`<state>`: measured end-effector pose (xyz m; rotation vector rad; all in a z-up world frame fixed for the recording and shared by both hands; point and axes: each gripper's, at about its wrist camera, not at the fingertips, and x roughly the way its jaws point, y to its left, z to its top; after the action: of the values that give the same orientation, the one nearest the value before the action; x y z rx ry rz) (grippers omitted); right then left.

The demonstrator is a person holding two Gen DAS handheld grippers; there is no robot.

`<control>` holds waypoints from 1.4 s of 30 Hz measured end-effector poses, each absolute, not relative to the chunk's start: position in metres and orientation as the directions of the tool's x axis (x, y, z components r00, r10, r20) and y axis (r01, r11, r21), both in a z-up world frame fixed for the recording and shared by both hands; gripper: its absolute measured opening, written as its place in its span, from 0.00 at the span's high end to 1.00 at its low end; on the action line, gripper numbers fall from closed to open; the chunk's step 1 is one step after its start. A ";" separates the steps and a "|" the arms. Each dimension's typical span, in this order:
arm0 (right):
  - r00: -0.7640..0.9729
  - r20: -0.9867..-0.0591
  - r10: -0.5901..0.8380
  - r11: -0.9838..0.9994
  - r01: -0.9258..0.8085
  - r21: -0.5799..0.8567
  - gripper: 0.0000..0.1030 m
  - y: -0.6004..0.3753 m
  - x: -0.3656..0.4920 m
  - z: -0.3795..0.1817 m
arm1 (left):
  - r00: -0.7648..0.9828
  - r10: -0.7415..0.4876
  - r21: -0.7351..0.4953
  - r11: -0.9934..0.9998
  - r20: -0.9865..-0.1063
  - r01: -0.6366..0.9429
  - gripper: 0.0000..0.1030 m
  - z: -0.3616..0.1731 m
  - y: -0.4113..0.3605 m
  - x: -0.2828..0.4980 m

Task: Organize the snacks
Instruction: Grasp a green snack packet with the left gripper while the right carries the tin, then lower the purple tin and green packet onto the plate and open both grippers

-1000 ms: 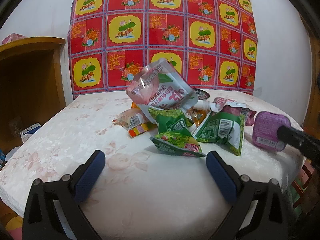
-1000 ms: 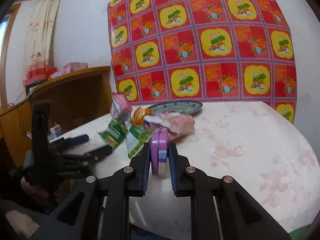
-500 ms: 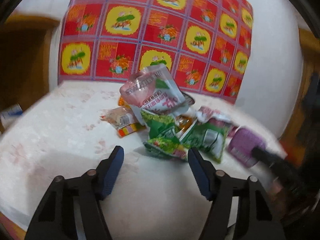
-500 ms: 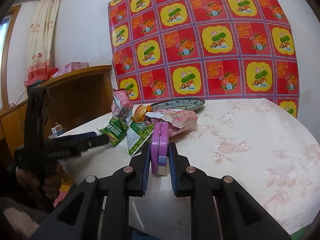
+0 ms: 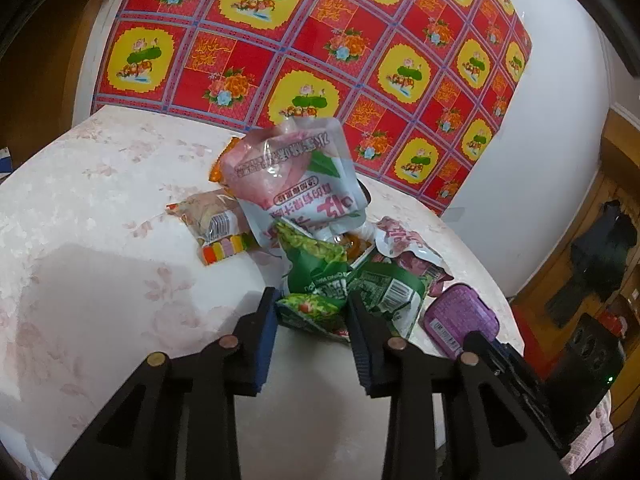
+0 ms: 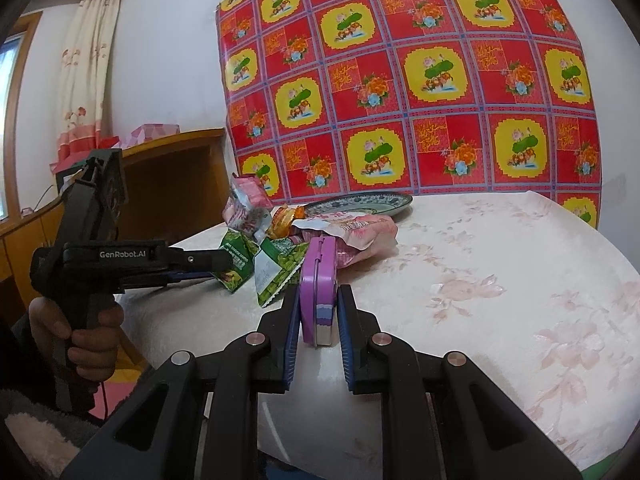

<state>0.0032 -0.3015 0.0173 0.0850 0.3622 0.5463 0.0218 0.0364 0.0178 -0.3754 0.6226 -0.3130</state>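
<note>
Left gripper (image 5: 311, 314): jaws just closed onto green packet (image 5: 310, 312), pile's 6 o'clock edge. Right gripper (image 6: 318, 316): purple tin (image 6: 317, 284) clamped; bare tabletop (image 6: 500, 280) at 3 o'clock.

on the table (image 5: 100, 264) i see the snack pile (image 5: 320, 240) heaped near the middle, with the plate (image 6: 360, 202) behind it toward the wall cloth (image 6: 400, 80). the upright pouch (image 5: 296, 176) leans on top of the pile, and the small packet (image 5: 312, 312) lies at its near edge, between the fingers of my left hand-held gripper (image 5: 312, 316). the tin (image 6: 318, 284) stands on edge in my right hand-held gripper (image 6: 318, 320), just right of the pile, with a wooden cabinet (image 6: 172, 184) off the table's left side.
</note>
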 end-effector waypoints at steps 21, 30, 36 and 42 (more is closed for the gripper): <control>0.794 -0.282 0.539 0.842 -0.516 0.157 0.82 -0.299 -0.007 0.035 | 0.857 -0.280 -0.217 0.955 -0.433 0.202 0.69 0.033 0.026 -0.018; 0.819 -0.256 0.513 0.856 -0.510 0.086 0.82 -0.302 0.009 0.070 | 0.904 -0.237 -0.196 0.965 -0.357 0.175 0.69 0.071 0.040 -0.017; 0.801 -0.263 0.538 0.842 -0.524 0.125 0.82 -0.315 0.038 0.095 | 0.905 -0.251 -0.151 0.966 -0.343 0.210 0.69 0.106 0.052 0.013; 0.790 -0.329 0.517 0.846 -0.530 0.057 0.82 -0.319 0.082 0.115 | 0.843 -0.311 -0.174 0.950 -0.438 0.261 0.69 0.124 0.060 0.071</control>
<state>0.0824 -0.3188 0.1146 -0.0387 0.3430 0.5640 0.0706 0.0601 0.1242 -0.1088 0.4808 -0.3026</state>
